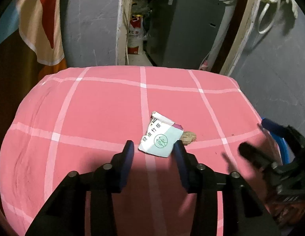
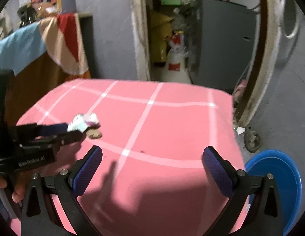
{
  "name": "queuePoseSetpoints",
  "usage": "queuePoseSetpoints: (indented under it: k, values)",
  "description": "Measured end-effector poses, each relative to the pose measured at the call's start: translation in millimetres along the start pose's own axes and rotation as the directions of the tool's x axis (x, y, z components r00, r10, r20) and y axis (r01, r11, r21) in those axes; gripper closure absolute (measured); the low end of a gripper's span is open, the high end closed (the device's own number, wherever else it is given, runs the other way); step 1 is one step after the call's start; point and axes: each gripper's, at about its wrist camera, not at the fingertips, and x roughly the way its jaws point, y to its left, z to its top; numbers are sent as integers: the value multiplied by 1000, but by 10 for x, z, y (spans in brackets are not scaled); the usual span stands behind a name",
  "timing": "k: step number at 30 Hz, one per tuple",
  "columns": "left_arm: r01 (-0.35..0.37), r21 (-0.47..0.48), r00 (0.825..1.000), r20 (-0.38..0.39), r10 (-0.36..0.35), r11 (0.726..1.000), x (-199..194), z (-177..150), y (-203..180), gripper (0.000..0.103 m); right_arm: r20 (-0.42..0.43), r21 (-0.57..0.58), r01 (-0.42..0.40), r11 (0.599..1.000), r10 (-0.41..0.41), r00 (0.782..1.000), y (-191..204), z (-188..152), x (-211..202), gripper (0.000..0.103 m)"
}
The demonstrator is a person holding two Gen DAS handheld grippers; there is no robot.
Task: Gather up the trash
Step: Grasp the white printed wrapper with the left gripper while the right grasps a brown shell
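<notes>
Just crumpled paper wrapper (image 1: 161, 135) between open left claw (image 1: 154, 147) pads, pink checked cloth (image 1: 93, 108)

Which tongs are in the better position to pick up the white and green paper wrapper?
The left tongs: open, with the crumpled white and green paper wrapper just ahead. The right tongs are open over bare pink checked cloth.
</notes>
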Motion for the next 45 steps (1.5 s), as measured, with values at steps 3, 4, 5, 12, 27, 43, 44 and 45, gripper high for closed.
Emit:
queuePoseSetpoints:
  k: [3, 4, 5, 12, 27, 43, 44, 45]
  values:
    - [16, -26, 1000, -2, -16, 1000, -11, 16, 52, 74, -39, -40, -22, 999, 20, 999, 87, 29, 79, 0]
    - [23, -37, 1000, -2, -23, 999, -14, 20, 76, 75, -44, -50, -30, 998, 27, 999, 105, 42, 94, 1]
    - [27, -45, 1000, -3, -27, 999, -18, 25, 91, 77, -51, -56, -43, 998, 40, 998, 120, 55, 112, 1]
    - [50, -78, 999, -2, -50, 996, -40, 52, 188, 82, -123, -112, -125, 986, 111, 986, 291, 129, 296, 23]
    - [35, -111, 999, 3, -35, 993, -101, 39, 293, 82, -205, -229, -223, 948, 177, 963, 562, 310, 523, 59]
    - [51, -47, 999, -16, -51, 998, -81, 60, 162, 79, -203, -272, -221, 937, 168, 965, 489, 235, 425, 88]
    - [49, -33, 999, -18, -50, 998, -72, 63, 123, 75, -201, -262, -217, 940, 166, 965, 456, 227, 413, 88]
    - [48, -22, 999, -19, -49, 999, -61, 61, 90, 71, -200, -253, -214, 943, 166, 966, 425, 216, 401, 88]
